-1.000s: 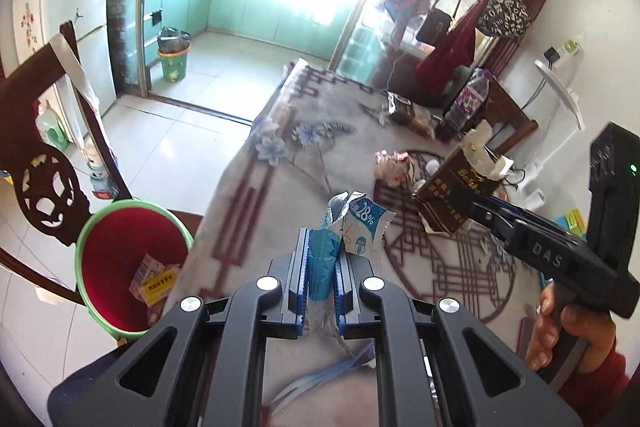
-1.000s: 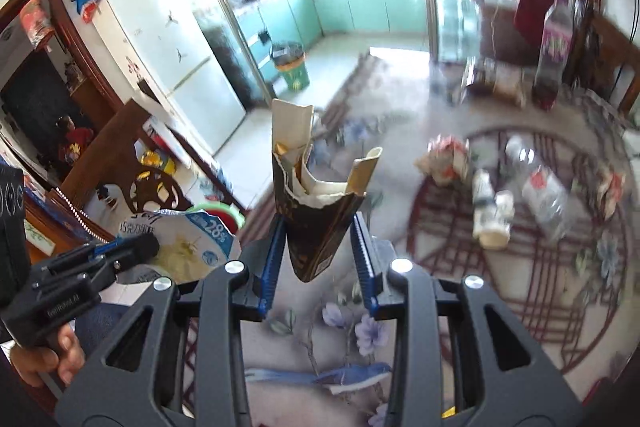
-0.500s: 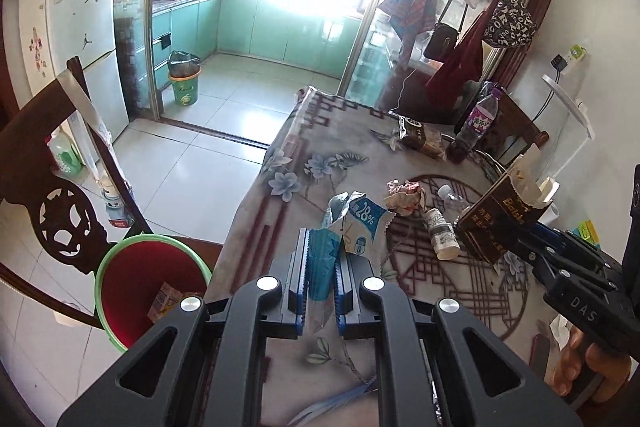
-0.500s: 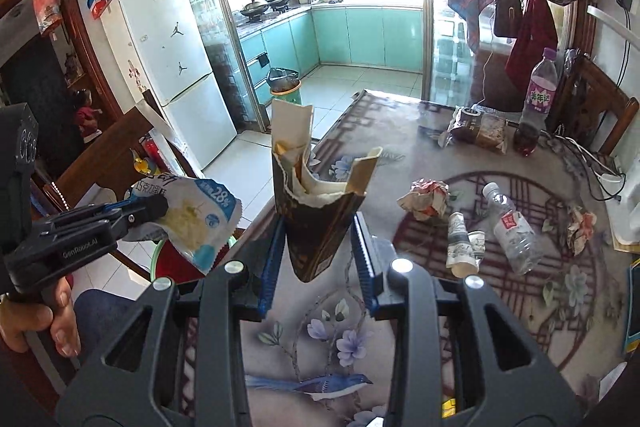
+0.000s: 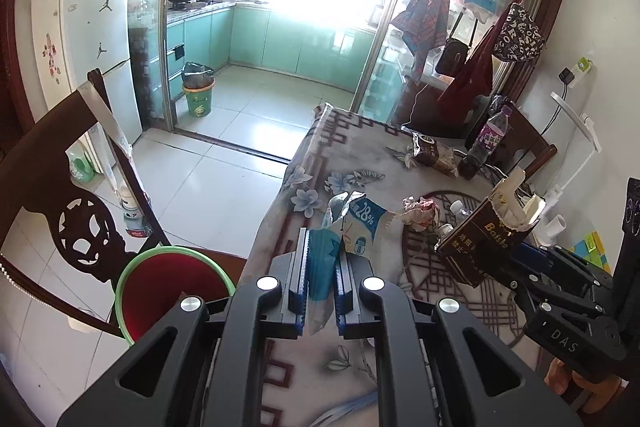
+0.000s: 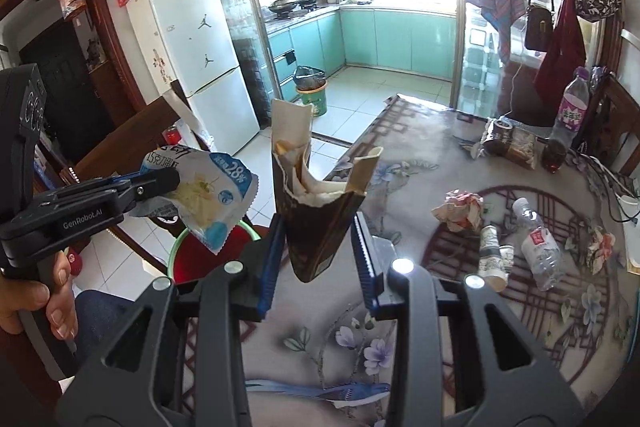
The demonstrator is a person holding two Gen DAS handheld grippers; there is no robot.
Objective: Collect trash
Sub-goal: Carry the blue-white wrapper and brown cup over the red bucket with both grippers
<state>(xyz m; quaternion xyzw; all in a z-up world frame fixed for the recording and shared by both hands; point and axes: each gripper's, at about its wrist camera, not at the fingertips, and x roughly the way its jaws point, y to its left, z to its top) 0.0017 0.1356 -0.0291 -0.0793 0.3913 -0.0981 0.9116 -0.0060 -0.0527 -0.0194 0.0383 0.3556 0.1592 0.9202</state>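
Observation:
My left gripper (image 5: pixel 320 269) is shut on a blue and white snack wrapper (image 5: pixel 362 227) marked 28%, held above the table's left edge. The right wrist view shows that wrapper (image 6: pixel 212 195) hanging over the bin (image 6: pixel 200 255). My right gripper (image 6: pixel 318 243) is shut on a torn brown carton (image 6: pixel 316 223), upright with its ragged top open. From the left wrist view the carton (image 5: pixel 484 243) is at the right, above the table. The red bin with a green rim (image 5: pixel 168 291) stands on the floor left of the table.
On the flowered tablecloth (image 6: pixel 400 155) lie a crumpled paper (image 6: pixel 460 209), paper cups (image 6: pixel 494 255), a clear bottle (image 6: pixel 538 243) and a brown packet (image 6: pixel 510 143). A purple-labelled bottle (image 6: pixel 570 111) stands at the back. A carved wooden chair (image 5: pixel 80 227) is beside the bin.
Both grippers have risen with their loads, so the table and bin look farther off. The right gripper has rolled a little. Neither grip has changed.

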